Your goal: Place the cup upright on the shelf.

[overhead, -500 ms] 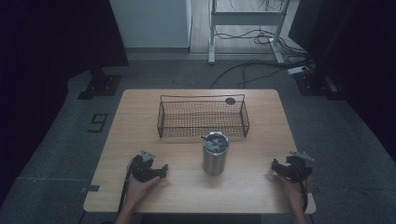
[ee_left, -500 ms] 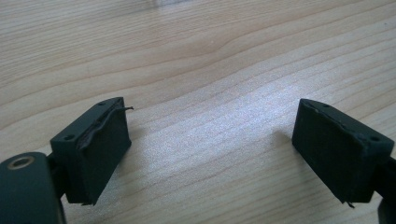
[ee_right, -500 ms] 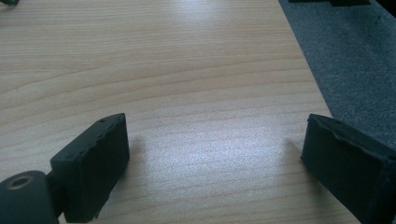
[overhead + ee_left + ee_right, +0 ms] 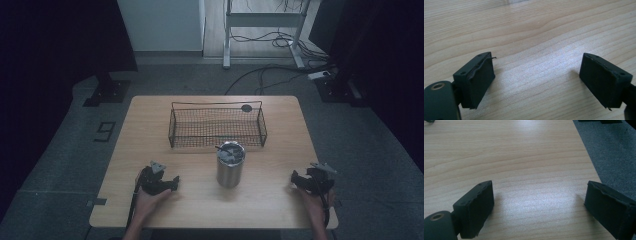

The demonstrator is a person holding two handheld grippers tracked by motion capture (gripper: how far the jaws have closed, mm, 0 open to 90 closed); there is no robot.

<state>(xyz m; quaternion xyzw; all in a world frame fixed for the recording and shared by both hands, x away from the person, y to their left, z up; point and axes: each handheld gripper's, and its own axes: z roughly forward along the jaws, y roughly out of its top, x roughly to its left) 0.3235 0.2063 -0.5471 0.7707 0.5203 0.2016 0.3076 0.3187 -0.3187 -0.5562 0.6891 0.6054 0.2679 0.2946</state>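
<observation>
Left of the steel tumbler (image 4: pixel 230 164), the left claw (image 4: pixel 172 181) rests on the bench (image 4: pixel 200 205), jaws apart and empty. The tumbler stands upright just before the wire basket (image 4: pixel 218 126); it looks rigid, smooth, probably slippery, best gripped around its mid-wall. Right of it, the right claw (image 4: pixel 296 178) gapes empty too.

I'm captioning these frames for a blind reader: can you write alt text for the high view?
A steel cup with dark things inside stands mid-table, just in front of an empty wire basket. A person's hands rest on the wooden table near its front edge, the left tongs and right tongs to either side of the cup and pointing towards it, neither touching it.
</observation>
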